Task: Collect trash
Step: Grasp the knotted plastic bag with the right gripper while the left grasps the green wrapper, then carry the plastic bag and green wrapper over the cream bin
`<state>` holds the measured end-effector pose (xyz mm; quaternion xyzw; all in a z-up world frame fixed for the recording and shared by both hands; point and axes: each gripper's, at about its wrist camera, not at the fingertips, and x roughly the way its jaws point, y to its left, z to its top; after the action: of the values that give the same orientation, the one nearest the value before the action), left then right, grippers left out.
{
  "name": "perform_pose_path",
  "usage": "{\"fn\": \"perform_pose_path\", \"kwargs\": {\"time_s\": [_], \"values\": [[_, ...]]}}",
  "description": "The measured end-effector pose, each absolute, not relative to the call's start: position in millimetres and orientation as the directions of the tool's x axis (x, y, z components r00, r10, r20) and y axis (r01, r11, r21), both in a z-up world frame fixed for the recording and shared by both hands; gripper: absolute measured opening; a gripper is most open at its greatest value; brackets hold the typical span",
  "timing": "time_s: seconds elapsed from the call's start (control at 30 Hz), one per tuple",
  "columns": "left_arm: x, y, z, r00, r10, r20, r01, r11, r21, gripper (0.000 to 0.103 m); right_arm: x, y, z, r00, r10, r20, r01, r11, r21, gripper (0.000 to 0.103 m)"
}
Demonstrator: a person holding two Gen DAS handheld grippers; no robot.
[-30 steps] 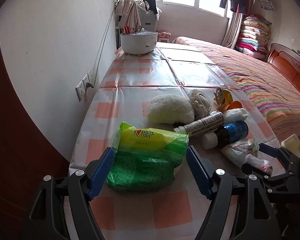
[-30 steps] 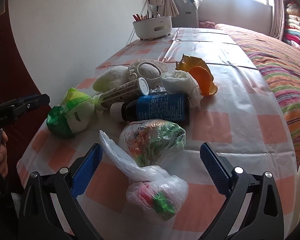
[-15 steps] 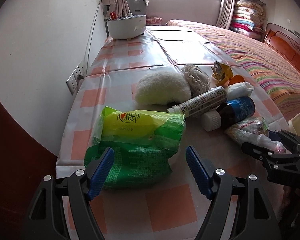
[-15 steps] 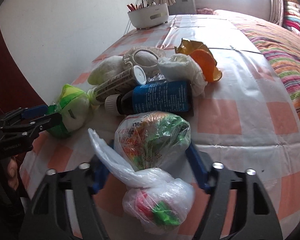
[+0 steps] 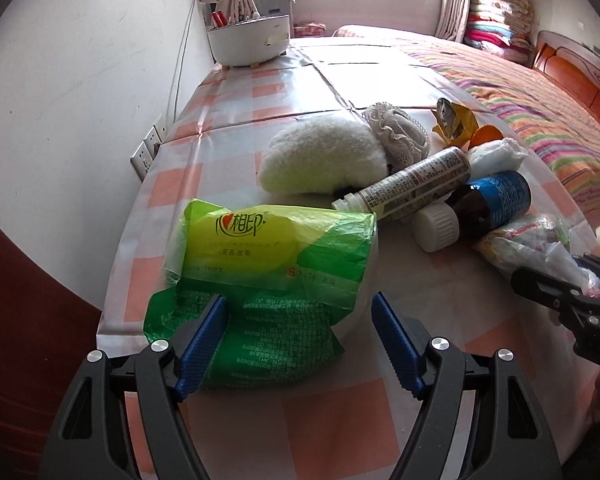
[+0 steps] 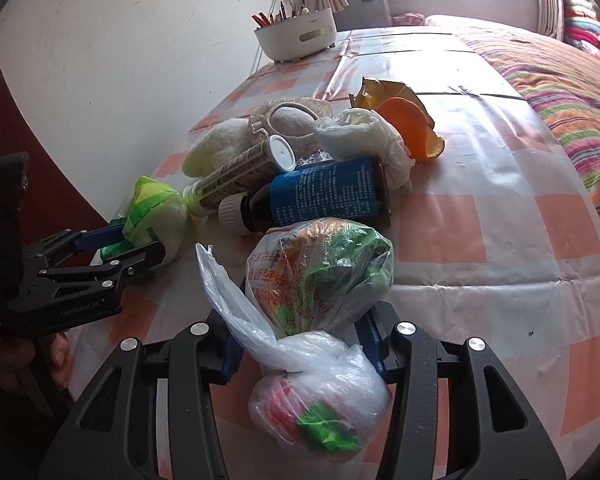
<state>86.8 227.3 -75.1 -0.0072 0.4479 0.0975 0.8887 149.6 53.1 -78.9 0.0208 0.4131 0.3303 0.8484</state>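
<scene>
- Right hand-held gripper (image 6: 300, 344): jaws just closing, now pinched on the knotted neck of the clear plastic trash bag (image 6: 320, 320); a second ago spread wide to either side of it. Judged: first piece of trash secured, ready for lifting.
- Left hand-held gripper (image 5: 296, 340): jaws wide, blue pads either side of the near end of the green tissue pack (image 5: 260, 280), not pressing; lower and closer over the pack than a second ago. Judged: second pick lined up, closing not yet done.
- Location of the task's things: one loose pile on the checked tabletop (image 6: 480, 220), trash bag at 6 o'clock in the right wrist view, green pack at 9 o'clock of the pile, the rest at 12 o'clock of the bag.
- Count, bags: 1 clear plastic trash bag, stuffed with coloured wrappers.
- Count, packs: 1 green tissue pack.
- Count, bottles: 2 — 1 dark bottle with blue label (image 6: 320, 200), 1 slim white-capped tube bottle (image 6: 240, 172), lying side by side.
- Count, soft items: 1 fluffy white pad (image 5: 324, 160), 1 lacy round piece (image 5: 396, 132), 1 white crumpled wad (image 6: 364, 136).
- Count, peel and wrapper: 1 orange peel (image 6: 408, 124), 1 yellow foil wrapper (image 6: 376, 88).
- Count, not trash: 1 white holder (image 6: 296, 36) at the far end, well apart.
</scene>
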Motion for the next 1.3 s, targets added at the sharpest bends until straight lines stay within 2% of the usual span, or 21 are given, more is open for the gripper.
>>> {"fn": "perform_pose_path", "kwargs": {"time_s": [0.03, 0.13, 0.2, 0.3, 0.4, 0.9, 1.3], "values": [[87.1, 229.1, -75.2, 0.581, 0.167, -0.797, -0.187, 0.980, 0.069, 0.071, 149.7, 52.6, -78.7, 0.441, 0.581, -0.684, -0.542, 0.780, 0.312, 0.046], [85.4, 233.6, -74.5, 0.586, 0.162, -0.794, -0.201, 0.978, 0.051, 0.051, 149.4, 51.6, -76.1, 0.447, 0.586, -0.676, -0.542, 0.778, 0.317, 0.046], [83.4, 234.5, -70.9, 0.601, 0.160, -0.783, -0.211, 0.977, 0.038, 0.031, 148.8, 50.3, -75.0, 0.451, 0.589, -0.670, -0.540, 0.778, 0.321, 0.046], [80.8, 233.7, -66.3, 0.621, 0.163, -0.767, -0.214, 0.976, 0.034, 0.016, 148.1, 48.2, -73.5, 0.456, 0.592, -0.664, -0.538, 0.778, 0.324, 0.046], [79.3, 230.0, -63.2, 0.636, 0.164, -0.754, -0.206, 0.978, 0.039, 0.013, 148.2, 44.2, -71.2, 0.466, 0.595, -0.655, -0.533, 0.779, 0.329, 0.046], [69.5, 207.5, -31.5, 0.760, 0.095, -0.644, -0.144, 0.989, -0.024, 0.013, 148.1, 18.7, -56.0, 0.532, 0.594, -0.604, -0.500, 0.796, 0.342, 0.046], [67.2, 182.6, -11.9, 0.812, 0.080, -0.578, -0.115, 0.993, -0.023, 0.009, 143.6, -19.0, -42.7, 0.599, 0.576, -0.556, -0.460, 0.816, 0.350, 0.046]]}}
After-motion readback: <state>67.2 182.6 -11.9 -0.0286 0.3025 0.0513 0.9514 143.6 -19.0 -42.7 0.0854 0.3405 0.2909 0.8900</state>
